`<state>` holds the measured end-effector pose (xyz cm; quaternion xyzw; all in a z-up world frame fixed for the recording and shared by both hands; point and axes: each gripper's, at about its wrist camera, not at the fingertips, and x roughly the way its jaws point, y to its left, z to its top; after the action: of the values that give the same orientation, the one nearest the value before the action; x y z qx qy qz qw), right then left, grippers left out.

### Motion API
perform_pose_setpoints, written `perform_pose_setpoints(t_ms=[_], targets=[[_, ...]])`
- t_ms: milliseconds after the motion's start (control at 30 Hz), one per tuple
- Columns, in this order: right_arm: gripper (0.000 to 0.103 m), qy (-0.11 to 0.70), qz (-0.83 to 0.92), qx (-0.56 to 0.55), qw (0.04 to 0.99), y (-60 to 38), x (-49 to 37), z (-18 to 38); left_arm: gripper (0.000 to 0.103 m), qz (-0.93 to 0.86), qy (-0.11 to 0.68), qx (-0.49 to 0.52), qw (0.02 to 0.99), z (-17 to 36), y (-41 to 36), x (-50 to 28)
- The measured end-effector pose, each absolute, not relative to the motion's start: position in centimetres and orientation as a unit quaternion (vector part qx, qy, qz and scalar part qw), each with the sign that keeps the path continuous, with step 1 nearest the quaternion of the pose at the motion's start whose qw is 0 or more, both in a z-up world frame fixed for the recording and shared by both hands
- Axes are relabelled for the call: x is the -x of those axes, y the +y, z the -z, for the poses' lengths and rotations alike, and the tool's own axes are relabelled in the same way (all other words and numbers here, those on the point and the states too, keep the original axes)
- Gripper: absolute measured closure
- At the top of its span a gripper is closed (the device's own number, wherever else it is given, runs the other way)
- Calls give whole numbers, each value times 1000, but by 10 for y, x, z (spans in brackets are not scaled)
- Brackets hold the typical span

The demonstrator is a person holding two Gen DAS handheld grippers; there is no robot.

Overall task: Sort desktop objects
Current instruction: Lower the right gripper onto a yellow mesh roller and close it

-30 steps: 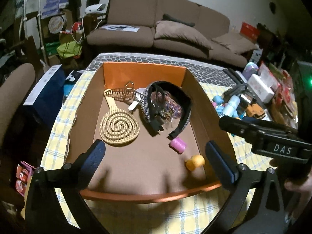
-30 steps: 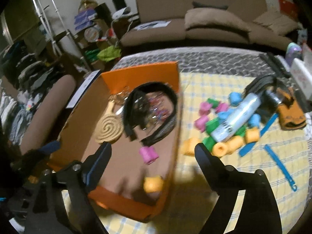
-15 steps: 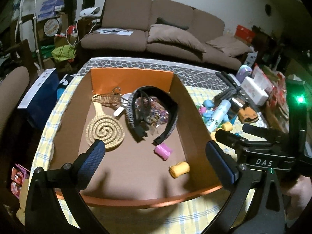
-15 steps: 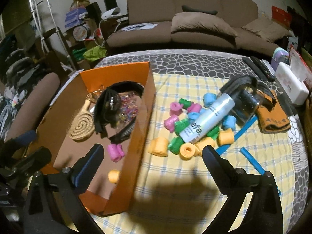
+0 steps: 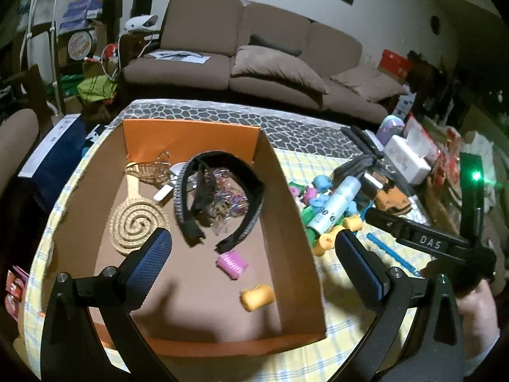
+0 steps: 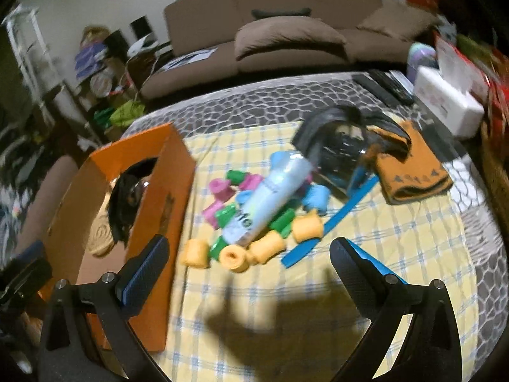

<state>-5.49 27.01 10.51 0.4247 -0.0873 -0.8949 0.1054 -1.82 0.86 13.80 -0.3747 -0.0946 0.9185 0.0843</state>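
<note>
Both grippers empty and spread wide, the right gripper [image 6: 245, 256] hangs over the hair rollers [image 6: 254, 222] heaped beside the orange box [image 5: 286, 222] — a fetching step, likely — while the left gripper [image 5: 253, 250] waits above the box — next, closing on one roller.

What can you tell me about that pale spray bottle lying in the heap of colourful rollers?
The spray bottle is a slim, pale blue-white cylinder, smooth like plastic or metal, with dark lettering near its base. It lies on its side, slantwise across the foam hair rollers on the yellow checked tablecloth, right of the orange box. No gripper touches it.
</note>
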Motion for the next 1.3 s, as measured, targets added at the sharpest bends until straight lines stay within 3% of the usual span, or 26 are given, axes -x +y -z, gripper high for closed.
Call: perform_pose_setpoints(t_ms=[200, 300, 433, 567, 833, 1033, 1300], targets=[[9, -82, 890, -433, 119, 267, 60, -93, 0, -913, -107, 381, 97, -135, 17, 21], [21, -67, 883, -445, 130, 258, 63, -82, 0, -911, -107, 385, 98, -134, 18, 22], [50, -54, 874, -461, 145, 244, 68, -66, 0, -909, -115, 388, 97, -133, 16, 23], [59, -33, 866, -474, 156, 228, 71, -50, 0, -907, -120, 392, 96, -131, 10, 24], [68, 7, 867, -471, 165, 214, 70, -43, 0, -904, -125, 397, 94, -129, 4, 26], [68, 38, 860, -474, 184, 210, 63, -44, 0, -903, -134, 396, 99, -130, 1, 26], [65, 16, 844, -485, 227, 210, 59, -42, 0, -902, -137, 397, 99, -130, -1, 27]])
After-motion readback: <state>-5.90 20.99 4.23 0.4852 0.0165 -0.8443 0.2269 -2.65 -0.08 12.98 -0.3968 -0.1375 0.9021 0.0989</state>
